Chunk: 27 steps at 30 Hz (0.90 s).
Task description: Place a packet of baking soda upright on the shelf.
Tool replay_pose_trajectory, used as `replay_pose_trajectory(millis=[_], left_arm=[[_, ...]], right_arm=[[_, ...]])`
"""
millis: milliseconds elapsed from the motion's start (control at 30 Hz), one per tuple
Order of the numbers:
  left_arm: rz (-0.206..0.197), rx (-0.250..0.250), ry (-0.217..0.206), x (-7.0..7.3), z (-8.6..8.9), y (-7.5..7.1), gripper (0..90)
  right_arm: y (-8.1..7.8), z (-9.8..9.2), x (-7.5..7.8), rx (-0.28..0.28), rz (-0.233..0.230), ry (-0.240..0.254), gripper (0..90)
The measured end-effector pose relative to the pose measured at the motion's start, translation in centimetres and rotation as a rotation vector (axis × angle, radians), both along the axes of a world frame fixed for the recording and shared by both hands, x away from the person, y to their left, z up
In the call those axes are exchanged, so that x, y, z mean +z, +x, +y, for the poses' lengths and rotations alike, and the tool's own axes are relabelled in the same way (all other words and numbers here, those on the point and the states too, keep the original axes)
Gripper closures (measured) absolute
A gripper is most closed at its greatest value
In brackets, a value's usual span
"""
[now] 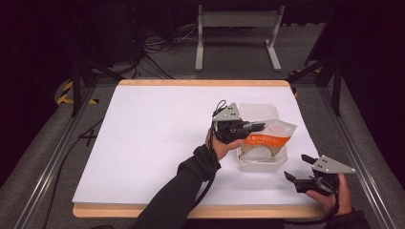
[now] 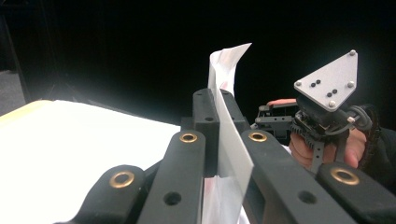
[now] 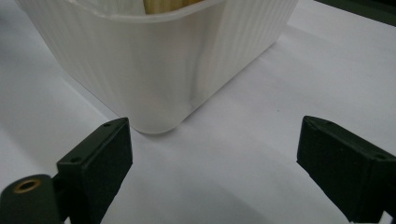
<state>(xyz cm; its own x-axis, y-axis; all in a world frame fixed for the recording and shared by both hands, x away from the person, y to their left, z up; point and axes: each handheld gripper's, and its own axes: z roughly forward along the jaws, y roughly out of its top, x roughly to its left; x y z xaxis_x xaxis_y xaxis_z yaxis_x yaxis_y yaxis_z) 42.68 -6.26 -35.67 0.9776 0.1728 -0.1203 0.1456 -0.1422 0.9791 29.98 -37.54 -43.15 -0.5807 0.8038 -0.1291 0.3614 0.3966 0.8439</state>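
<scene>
The left claw [image 1: 255, 127] was clamped on the edge of a snack bag [image 1: 270, 135], a white packet with an orange band, and held it over the open white plastic tub [image 1: 260, 162] standing on the tabletop [image 1: 157, 138]. In the left gripper view the bag's thin white edge [image 2: 223, 121] ran straight up between the two closed jaws, so the packet's flat side stood on edge in the grip while its body stretched away from the claw, out past the jaw tips and down toward the tub's mouth. From above, the bag's long axis lay roughly in line with the left claw's reach, its far end hanging over the tub rather than resting flat inside. The right claw [image 1: 298, 168] was open and empty, its jaws spread wide, low over the tabletop just beside the tub's near corner [image 3: 159, 107], which lay straight ahead of it and slightly toward one jaw. The left claw was therefore the one on the bag, the right the nearer to the tub's wall. Judging from this, the coming move turned on lowering the bag along its own length into the tub, with the right claw well placed to steady the wall.
</scene>
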Motion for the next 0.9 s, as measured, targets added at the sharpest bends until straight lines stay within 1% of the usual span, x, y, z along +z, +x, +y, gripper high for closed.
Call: replay_pose_trajectory(millis=[133, 267, 433, 600, 733, 767, 800, 833, 867, 900], left_arm=[[0.005, 0.001, 0.006, 0.0, 0.1, 0.1, 89.9], [-0.013, 0.003, 0.021, 0.3, 0.1, -0.1, 89.8], [-0.045, -0.004, 0.073, 0.8, -0.1, -0.5, 88.7], [-0.050, -0.010, 0.106, 1.0, 0.0, -0.7, 88.1], [-0.059, -0.008, 0.128, 0.9, 0.1, -0.7, 84.8], [-0.051, -0.008, 0.129, 0.8, 0.1, -0.7, 84.8], [-0.054, -0.013, 0.138, 0.8, 0.2, -0.7, 84.0], [-0.051, -0.012, 0.159, 0.7, 0.1, -0.7, 82.8], [-0.051, -0.012, 0.159, 0.7, 0.1, -0.7, 81.7], [-0.053, -0.011, 0.173, 0.7, 0.1, -0.8, 81.7]], right_arm=[[0.0, 0.0, 0.0, 0.001, 0.001, -0.001, 11.2], [0.0, 0.0, 0.0, 0.001, 0.001, -0.001, 11.2], [0.0, 0.0, 0.0, 0.002, 0.002, -0.001, 11.2], [0.0, 0.0, 0.0, 0.002, 0.001, -0.003, 11.2], [0.0, 0.0, 0.0, 0.003, 0.001, -0.003, 11.2], [0.0, 0.0, 0.0, 0.003, 0.001, -0.003, 11.2], [0.0, 0.0, 0.0, 0.003, 0.001, -0.003, 11.2], [0.0, 0.0, 0.0, 0.005, 0.001, -0.005, 11.2], [0.0, 0.0, 0.0, 0.005, 0.001, -0.005, 11.2], [0.0, 0.0, 0.0, 0.005, 0.001, -0.005, 11.2]])
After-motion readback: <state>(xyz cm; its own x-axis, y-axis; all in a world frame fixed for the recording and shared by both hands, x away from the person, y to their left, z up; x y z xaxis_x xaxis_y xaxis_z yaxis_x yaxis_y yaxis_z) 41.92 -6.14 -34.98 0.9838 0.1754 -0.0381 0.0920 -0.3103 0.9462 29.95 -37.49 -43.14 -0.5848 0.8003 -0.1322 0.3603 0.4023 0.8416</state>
